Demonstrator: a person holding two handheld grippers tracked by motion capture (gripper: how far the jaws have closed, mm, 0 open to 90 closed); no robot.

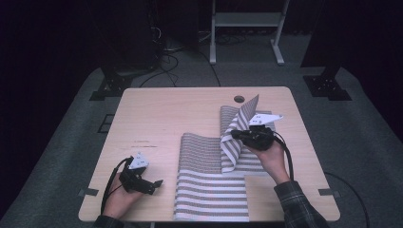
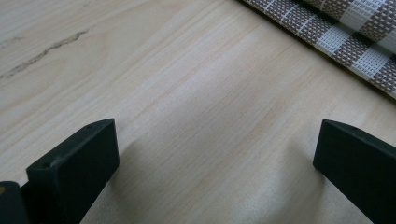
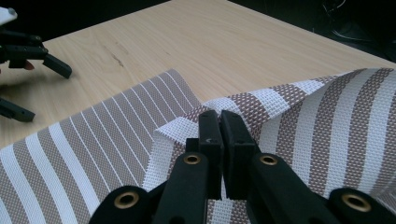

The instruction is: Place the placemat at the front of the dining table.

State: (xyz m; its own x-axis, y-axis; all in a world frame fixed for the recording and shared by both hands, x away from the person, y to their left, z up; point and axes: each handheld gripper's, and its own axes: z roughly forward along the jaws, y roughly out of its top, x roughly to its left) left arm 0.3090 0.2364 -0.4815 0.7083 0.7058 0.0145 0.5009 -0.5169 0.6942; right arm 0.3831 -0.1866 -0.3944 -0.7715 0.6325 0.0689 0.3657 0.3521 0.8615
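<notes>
A brown-and-white striped woven mat (image 1: pixel 209 185) lies on the wooden table (image 1: pixel 157 109), reaching its front edge. My right gripper (image 1: pixel 236 134) is shut on the mat's right part and holds it lifted and folded leftward over the rest. In the right gripper view the jaws (image 3: pixel 219 121) pinch the raised edge of the mat (image 3: pixel 285 107). My left gripper (image 1: pixel 157 184) rests open near the table's front left, just left of the mat. Its view shows bare wood between the two fingers (image 2: pixel 74 163) and the mat's edge (image 2: pixel 355 42) at top right.
A round cable hole (image 1: pixel 239 99) sits near the table's far edge. Beyond the table stand a white frame (image 1: pixel 247 28) and dark stands with cables on the floor. The table's left half is bare wood with a faint dark mark (image 1: pixel 142 141).
</notes>
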